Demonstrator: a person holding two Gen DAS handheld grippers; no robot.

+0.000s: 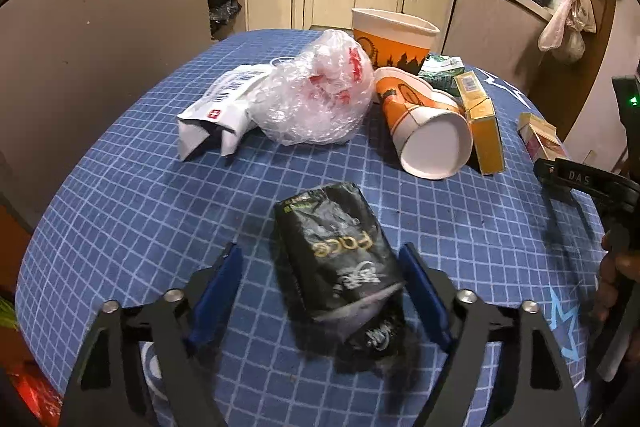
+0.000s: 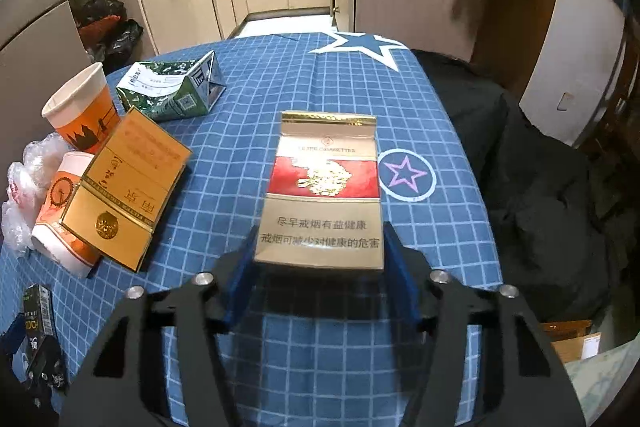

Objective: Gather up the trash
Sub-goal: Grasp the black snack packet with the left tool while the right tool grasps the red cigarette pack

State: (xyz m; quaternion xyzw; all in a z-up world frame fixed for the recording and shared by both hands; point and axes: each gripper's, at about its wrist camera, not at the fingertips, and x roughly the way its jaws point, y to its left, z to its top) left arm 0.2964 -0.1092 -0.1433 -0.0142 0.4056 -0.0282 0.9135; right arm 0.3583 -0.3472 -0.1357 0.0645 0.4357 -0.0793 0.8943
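1. Table [image 2: 248, 99], blue grid cloth with star prints, fills both views.
2. Orange paper cups [image 1: 424, 123] and clear plastic bag [image 1: 320, 95], upper centre, left view.
3. Gold-red cigarette pack [image 2: 324, 187], "FILTER CIGARETTES", centre; right hand-held gripper [image 2: 320, 283] blue pads touching both its sides.
4. Black pack [image 1: 340, 259], gold "FOCO", lower centre; left hand-held gripper [image 1: 320, 291] jaws apart around it, right pad touching.

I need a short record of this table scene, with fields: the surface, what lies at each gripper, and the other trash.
surface: blue checked tablecloth
left gripper: around the black packet; a gap shows at one blue pad
right gripper: blue pads at both sides of the red and gold cigarette pack; grip not certain
other trash: clear plastic bag, white paper bag, lying paper cup, upright paper cup, yellow pack, green carton
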